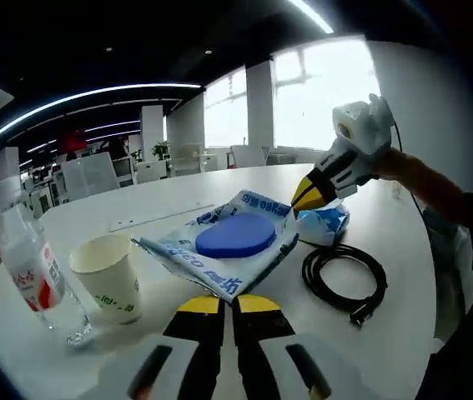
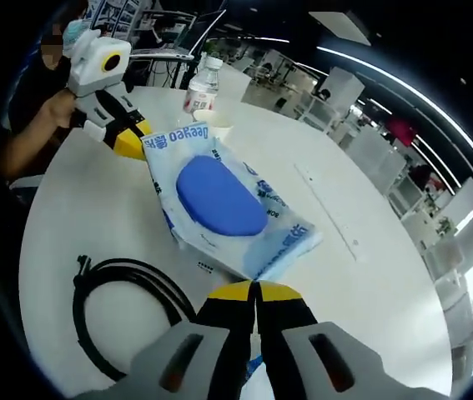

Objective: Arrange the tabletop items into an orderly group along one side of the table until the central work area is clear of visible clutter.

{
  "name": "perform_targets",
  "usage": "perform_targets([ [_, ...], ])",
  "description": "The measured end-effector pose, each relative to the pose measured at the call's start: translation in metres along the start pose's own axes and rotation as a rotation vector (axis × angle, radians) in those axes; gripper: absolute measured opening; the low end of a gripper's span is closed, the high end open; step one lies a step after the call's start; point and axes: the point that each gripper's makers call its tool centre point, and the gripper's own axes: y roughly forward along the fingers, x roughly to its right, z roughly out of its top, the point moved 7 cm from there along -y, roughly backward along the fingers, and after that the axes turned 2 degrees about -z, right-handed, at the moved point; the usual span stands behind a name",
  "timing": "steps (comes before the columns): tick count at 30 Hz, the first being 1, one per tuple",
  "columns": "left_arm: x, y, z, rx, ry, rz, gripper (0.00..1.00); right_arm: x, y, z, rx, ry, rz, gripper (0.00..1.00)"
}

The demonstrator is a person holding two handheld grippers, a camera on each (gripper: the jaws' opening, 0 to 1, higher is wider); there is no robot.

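A blue-and-white wet-wipes pack [image 1: 236,237] [image 2: 219,200] with a round blue lid lies mid-table between both grippers and looks slightly raised. My left gripper [image 1: 228,303] [image 2: 130,144] is shut, its yellow tips pinching the pack's near seam. My right gripper [image 2: 254,292] [image 1: 304,200] is shut on the opposite end of the pack. A clear water bottle [image 1: 27,258] [image 2: 203,83] with a red label and a paper cup [image 1: 107,275] [image 2: 215,123] stand together. A coiled black cable [image 1: 344,275] [image 2: 128,308] lies beside the pack. A small blue-white packet [image 1: 324,223] sits under the right gripper.
The white round table [image 1: 178,196] [image 2: 369,275] has bare surface beyond the pack and an edge close behind the cable. A person's hand [image 2: 57,108] holds the left gripper. Office desks and chairs stand beyond the table.
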Motion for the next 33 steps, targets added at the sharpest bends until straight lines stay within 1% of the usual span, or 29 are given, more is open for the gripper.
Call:
perform_targets([
  [7,-0.001,0.001,0.001,-0.009,0.017,-0.019,0.01,-0.006,-0.007,-0.003,-0.002,0.018,-0.009,0.00],
  [9,-0.001,0.001,0.001,-0.004,0.013,-0.033,0.01,-0.007,-0.008,-0.004,-0.005,0.018,-0.015,0.00],
  [17,-0.004,0.004,0.002,-0.004,0.018,-0.053,0.01,-0.011,-0.017,-0.004,-0.015,0.035,-0.028,0.00],
  [25,-0.008,0.010,0.001,-0.035,0.038,-0.076,0.01,-0.019,-0.017,-0.009,-0.026,0.059,-0.031,0.00],
  [33,-0.011,0.011,-0.002,-0.048,0.051,-0.095,0.01,-0.025,-0.020,-0.010,-0.037,0.076,-0.036,0.00],
])
